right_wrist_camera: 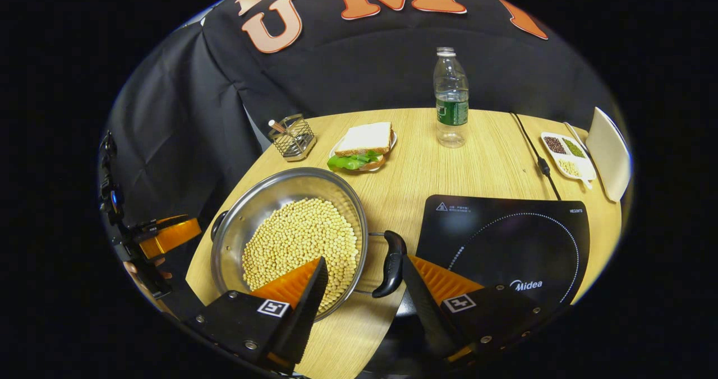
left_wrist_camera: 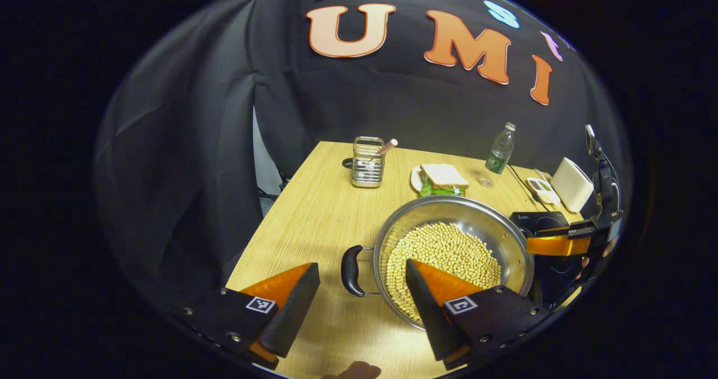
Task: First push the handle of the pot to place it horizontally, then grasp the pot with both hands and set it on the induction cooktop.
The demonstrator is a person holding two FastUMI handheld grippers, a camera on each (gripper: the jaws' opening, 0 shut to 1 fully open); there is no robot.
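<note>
A steel pot [left_wrist_camera: 449,206] full of soybeans [left_wrist_camera: 443,250] sits on the wooden table [left_wrist_camera: 314,211]. Its black left handle [left_wrist_camera: 352,269] lies between the spread fingers of my left gripper [left_wrist_camera: 360,266], which is open and not pressing on it. In the right gripper view the pot [right_wrist_camera: 263,199] is at the left, and its black right handle [right_wrist_camera: 391,262] lies between the fingers of my open right gripper [right_wrist_camera: 364,261]. The black induction cooktop [right_wrist_camera: 505,239] lies just right of the pot. The other gripper [right_wrist_camera: 168,236] shows at the pot's far side.
Behind the pot stand a wire utensil holder [left_wrist_camera: 368,163], a sandwich on a plate [left_wrist_camera: 443,178] and a water bottle [left_wrist_camera: 499,149]. A small tray of beans [right_wrist_camera: 566,152], a white board [right_wrist_camera: 608,152] and a black cable [right_wrist_camera: 535,152] lie beyond the cooktop.
</note>
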